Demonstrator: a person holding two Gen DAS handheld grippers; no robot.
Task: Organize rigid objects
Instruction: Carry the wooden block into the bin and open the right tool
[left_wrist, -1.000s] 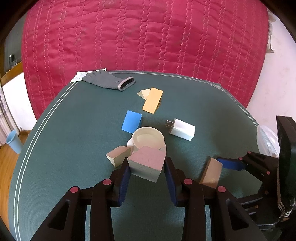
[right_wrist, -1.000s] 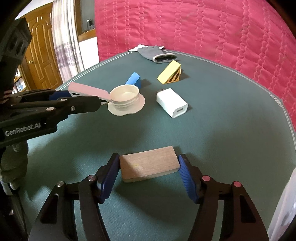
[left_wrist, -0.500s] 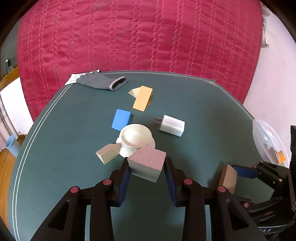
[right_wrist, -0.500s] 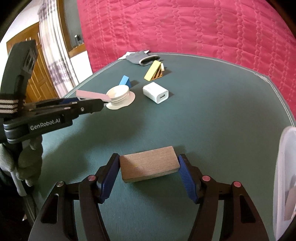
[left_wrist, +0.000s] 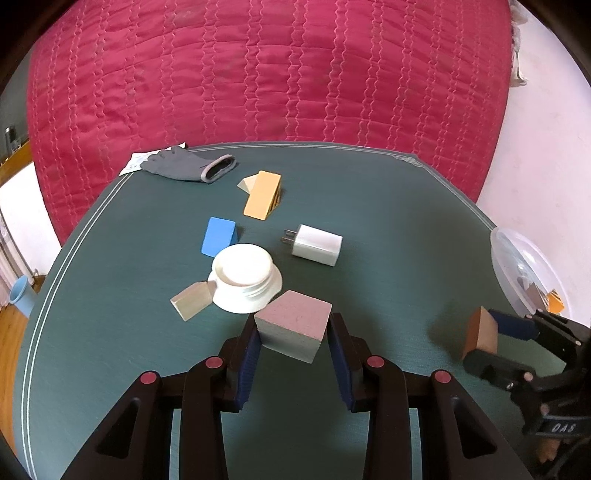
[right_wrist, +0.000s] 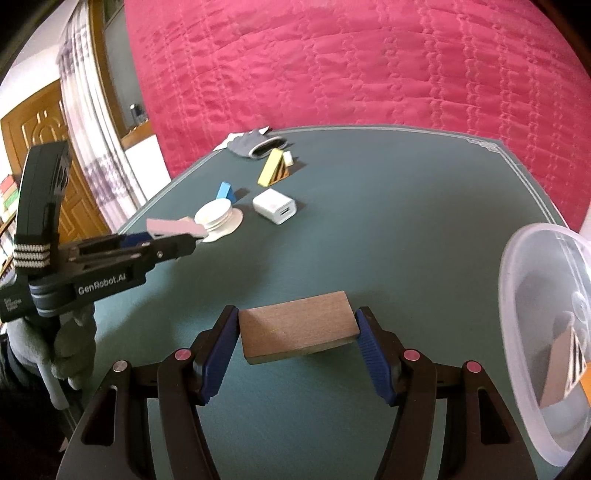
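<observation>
While both tongs grip blocks, green table fronts red quilt.

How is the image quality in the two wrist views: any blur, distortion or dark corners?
Left wrist view: sharp, black fisheye corners, the green table's edge bows; the grey-pink block is crisp. Right wrist view: softer, the red quilted cloth and white charger are slightly smeared, the brown wooden block stays clear.
</observation>
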